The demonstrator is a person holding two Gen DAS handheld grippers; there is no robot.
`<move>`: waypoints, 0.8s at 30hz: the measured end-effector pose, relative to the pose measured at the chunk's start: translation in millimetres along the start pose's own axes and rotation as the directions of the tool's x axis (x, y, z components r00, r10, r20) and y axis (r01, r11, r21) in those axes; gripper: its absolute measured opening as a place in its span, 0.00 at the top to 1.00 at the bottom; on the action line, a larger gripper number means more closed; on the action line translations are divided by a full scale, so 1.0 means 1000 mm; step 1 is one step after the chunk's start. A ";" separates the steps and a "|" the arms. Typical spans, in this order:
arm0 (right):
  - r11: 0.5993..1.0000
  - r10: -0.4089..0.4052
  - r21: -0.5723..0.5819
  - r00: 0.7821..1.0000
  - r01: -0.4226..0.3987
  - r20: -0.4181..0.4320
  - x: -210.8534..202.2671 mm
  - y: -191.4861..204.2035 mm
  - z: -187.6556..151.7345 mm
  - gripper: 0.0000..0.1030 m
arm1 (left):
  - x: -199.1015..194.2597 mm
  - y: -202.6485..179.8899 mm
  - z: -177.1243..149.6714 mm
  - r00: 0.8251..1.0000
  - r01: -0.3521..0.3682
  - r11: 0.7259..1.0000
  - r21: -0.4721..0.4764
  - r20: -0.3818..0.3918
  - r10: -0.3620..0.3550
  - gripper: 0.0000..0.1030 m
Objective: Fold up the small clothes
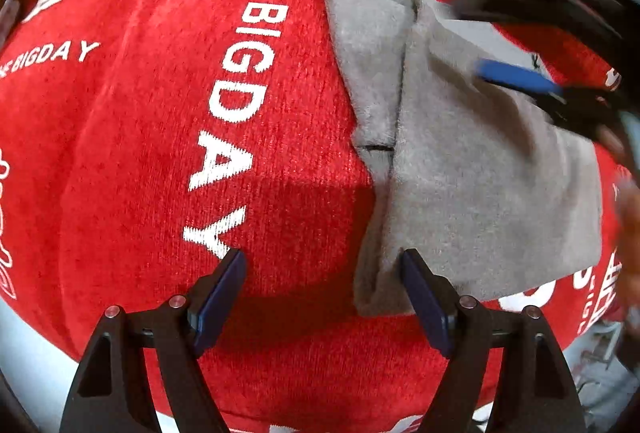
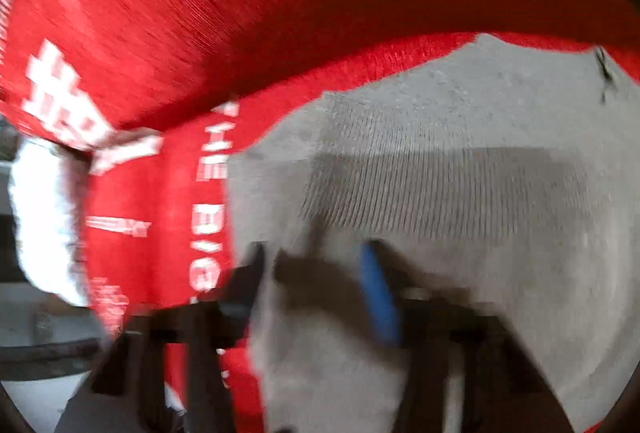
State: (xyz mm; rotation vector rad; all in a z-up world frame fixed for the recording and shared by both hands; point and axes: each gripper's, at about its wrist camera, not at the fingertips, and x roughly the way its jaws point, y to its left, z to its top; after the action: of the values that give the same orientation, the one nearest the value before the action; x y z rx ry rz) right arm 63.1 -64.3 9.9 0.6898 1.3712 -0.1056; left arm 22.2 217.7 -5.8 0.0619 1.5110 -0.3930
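Note:
A small grey garment (image 1: 472,161) lies folded on a red cloth (image 1: 160,137) printed with white "THE BIG DAY" lettering. My left gripper (image 1: 322,261) is open, its right finger at the garment's near left edge, its left finger over the red cloth. My right gripper (image 1: 476,33) shows blurred at the upper right of the left wrist view, over the garment's far part. In the right wrist view the right gripper (image 2: 316,253) is blurred and open above the grey garment (image 2: 460,193), with the red cloth (image 2: 200,13) behind and to the left.
The red cloth covers the work surface and rises in a fold at the back. A pale surface edge (image 1: 28,353) shows at the lower left, and white fabric (image 2: 44,217) at the left of the right wrist view.

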 end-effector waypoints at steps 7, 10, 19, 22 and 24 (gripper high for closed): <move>0.993 0.099 -0.066 0.993 -0.095 0.059 -0.019 0.000 -0.001 0.91 | -0.006 0.016 -0.006 0.999 0.047 0.999 -0.013 0.022 -0.047 0.24; 0.987 0.044 -0.153 0.999 -0.043 0.004 0.003 0.015 0.003 0.86 | -0.007 0.024 -0.011 0.998 0.054 0.998 -0.008 0.028 -0.054 0.24; 0.963 0.046 -0.267 0.998 -0.032 0.044 -0.037 0.027 -0.016 0.61 | -0.023 0.036 -0.022 0.999 0.046 0.999 0.001 0.020 -0.046 0.24; 0.990 0.103 -0.105 0.994 -0.099 0.033 -0.042 0.002 -0.010 0.99 | -0.041 0.051 -0.018 0.997 0.047 0.999 -0.002 0.053 -0.047 0.39; 0.993 0.089 -0.080 0.996 -0.088 0.013 -0.031 -0.004 -0.010 0.99 | -0.050 0.055 -0.005 0.996 0.065 0.998 -0.001 0.069 -0.065 0.42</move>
State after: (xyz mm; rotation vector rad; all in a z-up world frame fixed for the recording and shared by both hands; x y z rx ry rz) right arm 45.8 -72.1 36.9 0.6807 1.3201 0.0138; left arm 33.1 281.3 31.2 -0.0032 1.4481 -0.4407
